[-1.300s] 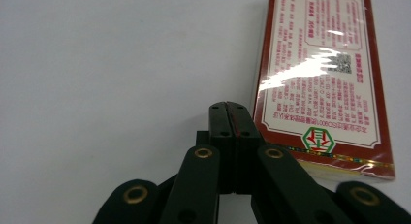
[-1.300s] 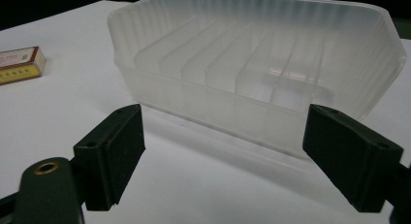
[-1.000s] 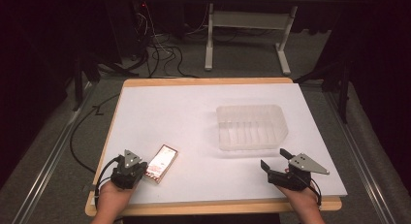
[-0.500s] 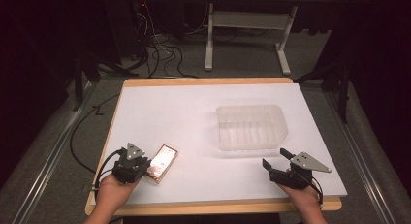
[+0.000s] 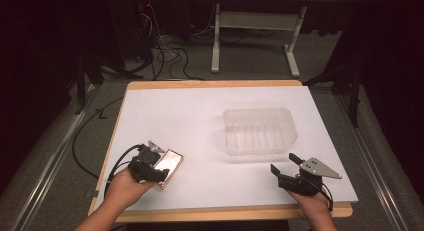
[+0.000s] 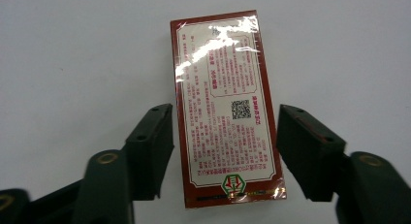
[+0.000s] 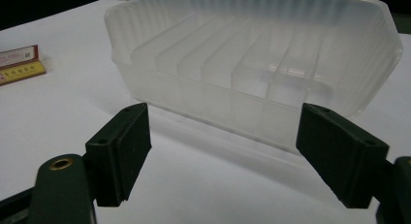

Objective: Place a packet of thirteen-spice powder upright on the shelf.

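Note:
A flat red-and-white printed box wrapped in clear film lies face-up on the white table top, at the front left. My left gripper hovers over its near end. Its jaws have just been opening and now stand on either side of the box with a gap on each side. In the high view the left gripper overlaps the box's near corner. My right gripper stands open at the front right with nothing between its jaws. It points at the clear ribbed plastic tray, which is empty.
The tray sits right of centre on the white table top. The box appears far left in the right gripper view. Cables and a table frame lie on the floor beyond the far edge.
My left gripper has moved forward and up to the box, and its jaws have opened from shut to either side of it. The right gripper has stayed where it was.

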`<state>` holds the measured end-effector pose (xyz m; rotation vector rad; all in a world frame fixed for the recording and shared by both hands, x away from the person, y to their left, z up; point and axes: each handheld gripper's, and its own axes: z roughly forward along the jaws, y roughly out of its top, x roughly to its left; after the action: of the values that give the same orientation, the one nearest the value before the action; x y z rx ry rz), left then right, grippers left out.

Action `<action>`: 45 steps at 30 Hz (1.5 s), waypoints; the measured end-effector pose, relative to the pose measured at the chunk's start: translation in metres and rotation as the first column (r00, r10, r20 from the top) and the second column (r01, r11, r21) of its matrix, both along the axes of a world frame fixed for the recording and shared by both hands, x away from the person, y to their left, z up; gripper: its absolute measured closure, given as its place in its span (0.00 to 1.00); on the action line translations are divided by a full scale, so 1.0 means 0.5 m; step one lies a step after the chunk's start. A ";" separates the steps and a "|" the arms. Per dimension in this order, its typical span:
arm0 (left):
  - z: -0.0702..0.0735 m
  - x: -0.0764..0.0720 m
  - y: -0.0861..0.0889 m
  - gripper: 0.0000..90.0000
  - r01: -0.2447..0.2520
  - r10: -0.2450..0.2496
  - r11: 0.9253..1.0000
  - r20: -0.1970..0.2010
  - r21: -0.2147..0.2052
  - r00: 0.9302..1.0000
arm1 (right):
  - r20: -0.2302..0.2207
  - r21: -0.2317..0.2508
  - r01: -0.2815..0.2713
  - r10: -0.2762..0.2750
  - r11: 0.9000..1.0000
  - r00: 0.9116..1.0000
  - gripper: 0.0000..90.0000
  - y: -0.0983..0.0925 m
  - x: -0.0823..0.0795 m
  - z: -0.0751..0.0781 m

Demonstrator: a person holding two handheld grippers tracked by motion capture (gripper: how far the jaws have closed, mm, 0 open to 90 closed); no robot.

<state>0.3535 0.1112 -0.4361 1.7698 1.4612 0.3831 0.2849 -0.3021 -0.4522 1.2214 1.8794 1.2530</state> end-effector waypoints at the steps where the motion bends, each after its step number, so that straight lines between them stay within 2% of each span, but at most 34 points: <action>1: 0.000 0.002 -0.001 0.39 0.002 -0.002 1.000 -0.009 0.004 1.000 | 0.000 0.000 -0.001 0.001 1.000 1.000 0.23 0.000 0.000 0.000; 3: 0.000 0.010 -0.005 0.31 0.000 0.001 1.000 -0.043 0.014 0.999 | -0.004 0.000 0.004 -0.004 1.000 1.000 0.23 -0.001 0.000 0.000; 4: 0.000 0.010 -0.005 0.27 0.000 0.001 1.000 -0.043 0.014 0.999 | -0.004 -0.001 0.004 -0.004 1.000 1.000 0.23 -0.002 0.000 0.000; 7: -0.010 0.022 -0.011 0.18 -0.011 0.015 0.999 -0.108 0.033 0.994 | -0.004 0.003 0.009 -0.009 1.000 1.000 0.23 -0.003 0.000 0.000; 8: -0.014 0.024 -0.012 0.16 -0.005 0.012 0.999 -0.126 0.054 0.992 | -0.002 0.002 0.007 -0.007 1.000 1.000 0.23 -0.003 0.000 0.000; 10: -0.022 0.028 -0.014 0.15 0.000 0.011 0.997 -0.147 0.079 0.989 | -0.003 0.001 0.007 -0.007 1.000 1.000 0.23 -0.002 0.000 0.000; 13: -0.030 0.033 -0.020 0.15 -0.001 0.016 0.996 -0.173 0.088 0.985 | -0.002 0.000 0.005 -0.005 1.000 1.000 0.23 -0.002 0.000 0.001; 19: -0.051 0.037 -0.030 0.14 0.033 0.004 0.989 -0.253 0.144 0.967 | -0.002 0.002 0.010 -0.010 1.000 1.000 0.23 -0.004 0.000 0.001; 21: -0.058 0.037 -0.032 0.14 0.038 0.007 0.986 -0.262 0.165 0.965 | -0.001 0.000 0.008 -0.008 1.000 1.000 0.23 -0.004 0.000 0.001; 25: -0.067 0.037 -0.035 0.17 0.040 0.013 0.984 -0.296 0.173 0.955 | -0.003 0.002 0.011 -0.011 1.000 1.000 0.24 -0.005 -0.001 0.002; 30: -0.072 0.040 -0.032 0.20 0.047 0.013 0.981 -0.309 0.187 0.951 | -0.001 0.004 0.012 -0.012 1.000 1.000 0.24 -0.006 0.000 0.001; 31: -0.072 0.042 -0.030 0.21 0.043 0.018 0.982 -0.318 0.186 0.948 | -0.001 0.003 0.014 -0.014 1.000 1.000 0.24 -0.006 -0.001 0.002; 34: -0.069 0.044 -0.027 0.26 0.038 0.023 0.983 -0.326 0.180 0.945 | -0.002 0.002 0.012 -0.012 1.000 1.000 0.24 -0.006 -0.001 0.001; 37: -0.069 0.043 -0.025 0.32 0.043 0.020 0.982 -0.328 0.183 0.945 | -0.003 -0.001 0.013 -0.013 1.000 1.000 0.24 -0.006 0.000 0.001; 38: -0.070 0.043 -0.026 0.33 0.034 0.028 0.982 -0.320 0.184 0.947 | -0.003 -0.001 0.014 -0.014 1.000 1.000 0.24 -0.006 -0.001 0.001; 41: -0.069 0.042 -0.026 0.34 0.035 0.026 0.982 -0.315 0.188 0.949 | 0.000 -0.001 0.012 -0.012 1.000 1.000 0.24 -0.005 -0.001 0.002; 42: -0.068 0.042 -0.024 0.35 0.033 0.025 0.983 -0.304 0.183 0.952 | 0.000 -0.002 0.012 -0.012 1.000 1.000 0.24 -0.005 -0.001 0.002; 45: -0.068 0.040 -0.023 0.35 0.022 0.030 0.985 -0.291 0.174 0.956 | -0.001 -0.002 0.013 -0.013 1.000 1.000 0.24 -0.005 -0.001 0.002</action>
<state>0.3737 0.0997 -0.4702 2.0323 1.6796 0.2655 0.2846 -0.3047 -0.4512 1.2310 1.8700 1.2441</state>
